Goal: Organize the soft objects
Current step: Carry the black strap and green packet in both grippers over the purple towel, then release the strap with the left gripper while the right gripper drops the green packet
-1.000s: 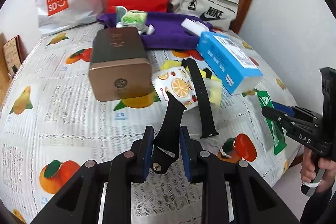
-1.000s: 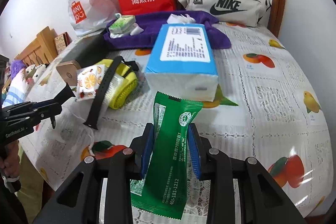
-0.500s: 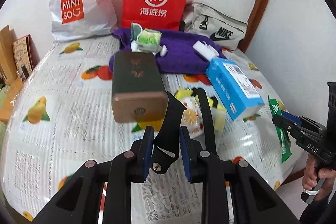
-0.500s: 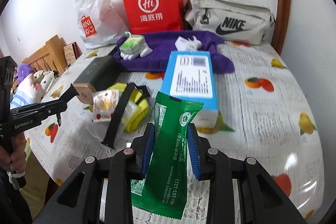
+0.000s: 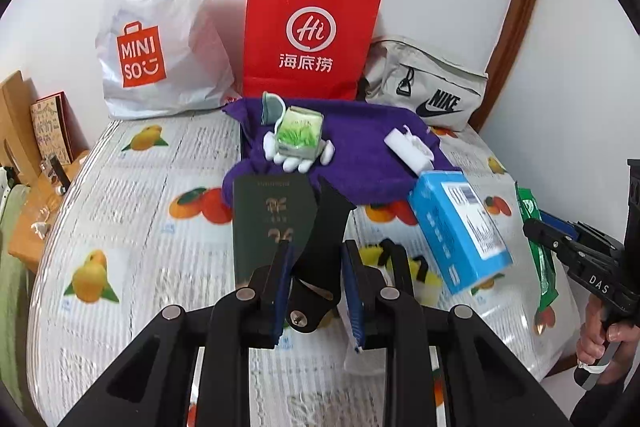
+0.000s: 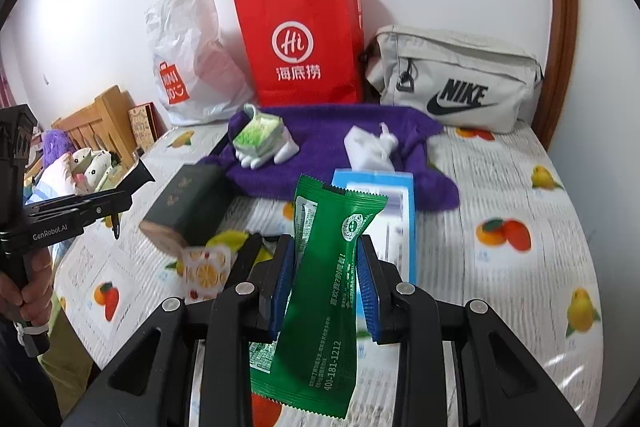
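My left gripper (image 5: 316, 267) is shut on a short black watch strap (image 5: 326, 227), held up above the bed. My right gripper (image 6: 326, 263) is shut on a green foil packet (image 6: 328, 279) that hangs down between the blue pads. In the left wrist view the right gripper (image 5: 560, 231) shows at the right edge with the green packet (image 5: 538, 247) in it. From the right wrist view the left gripper (image 6: 132, 183) appears at the left with the black strap tip. A second black strap (image 5: 400, 259) lies on a yellow object (image 5: 424, 275) on the bed.
On the fruit-print bedcover (image 5: 132, 211) lie a dark green box (image 5: 268, 219), a blue tissue pack (image 5: 460, 227), an orange-print packet (image 6: 204, 267) and a purple towel (image 6: 340, 147) with a small toy and a white item. A white bag (image 5: 160, 27), red paper bag (image 5: 312, 35) and grey pouch (image 6: 456, 79) stand by the wall.
Both grippers have risen and pulled back from the bed, each keeping its hold. The bed's objects look smaller and lower, and more of the wall and bags shows.
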A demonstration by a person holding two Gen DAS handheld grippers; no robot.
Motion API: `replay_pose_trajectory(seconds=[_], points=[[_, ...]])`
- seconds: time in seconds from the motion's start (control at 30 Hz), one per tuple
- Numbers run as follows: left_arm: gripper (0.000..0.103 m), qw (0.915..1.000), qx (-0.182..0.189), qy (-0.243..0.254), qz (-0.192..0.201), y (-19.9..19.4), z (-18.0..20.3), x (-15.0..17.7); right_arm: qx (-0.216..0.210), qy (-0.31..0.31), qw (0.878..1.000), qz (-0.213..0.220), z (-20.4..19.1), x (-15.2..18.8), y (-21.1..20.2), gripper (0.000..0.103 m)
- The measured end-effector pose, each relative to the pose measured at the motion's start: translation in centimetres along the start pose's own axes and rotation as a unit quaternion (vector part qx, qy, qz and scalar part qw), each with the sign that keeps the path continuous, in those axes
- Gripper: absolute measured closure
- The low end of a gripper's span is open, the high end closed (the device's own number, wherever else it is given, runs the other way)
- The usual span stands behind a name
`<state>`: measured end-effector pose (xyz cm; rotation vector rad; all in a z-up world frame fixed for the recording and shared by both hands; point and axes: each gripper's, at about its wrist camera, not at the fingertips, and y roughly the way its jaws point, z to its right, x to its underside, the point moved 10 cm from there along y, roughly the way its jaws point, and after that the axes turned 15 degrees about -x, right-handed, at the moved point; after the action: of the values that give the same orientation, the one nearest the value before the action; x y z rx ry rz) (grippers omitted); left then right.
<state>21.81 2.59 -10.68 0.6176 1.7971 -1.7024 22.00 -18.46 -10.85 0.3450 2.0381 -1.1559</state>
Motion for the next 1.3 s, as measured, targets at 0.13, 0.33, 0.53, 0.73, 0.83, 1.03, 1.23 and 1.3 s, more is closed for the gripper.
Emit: replay_pose_trajectory(seconds=[0.13, 0.33, 0.53, 0.73, 0.83, 1.03, 1.23, 1.3], points=[[0.079, 1.0, -0.004, -0.005, -0.002, 1.0, 0.1, -1.6, -0.007, -0.002, 1.0, 0.007, 0.6, -2.1, 0.7, 0.072], [0.079, 0.9999, -0.008, -0.011, -0.003, 2.9, 0.2, -3.9, -0.013, -0.007, 1.0, 0.007, 1.8, -4.8, 2.4, 0.072], [0.079, 0.9998, -0.012, -0.017, -0.006, 5.3, 0.4, -6.6, -0.009, -0.008, 1.0, 0.008, 3.7, -7.5, 4.1, 0.072], [0.079, 0.9997, -0.012, -0.018, -0.008, 8.0, 0.8, -9.1, -0.01, -0.003, 1.0, 0.006, 5.7, -9.9, 6.3, 0.072], [0.079, 0.9997, -0.007, -0.021, -0.013, 9.4, 1.0, -10.0, -0.007, -0.003, 1.0, 0.0, 6.5, -10.8, 7.7, 0.072], [0.079, 0.9993, -0.009, -0.026, -0.025, 12.4, 1.0, -11.2, -0.009, 0.004, 1.0, -0.004, 8.1, -12.2, 9.8, 0.072], [0.079, 0.9989, -0.009, -0.027, -0.036, 14.8, 1.2, -11.6, -0.005, -0.002, 1.0, -0.018, 9.7, -13.5, 12.2, 0.071], [0.079, 0.9987, -0.007, -0.029, -0.041, 15.3, 1.3, -11.5, -0.005, -0.005, 1.0, -0.023, 10.1, -13.9, 13.0, 0.072]])
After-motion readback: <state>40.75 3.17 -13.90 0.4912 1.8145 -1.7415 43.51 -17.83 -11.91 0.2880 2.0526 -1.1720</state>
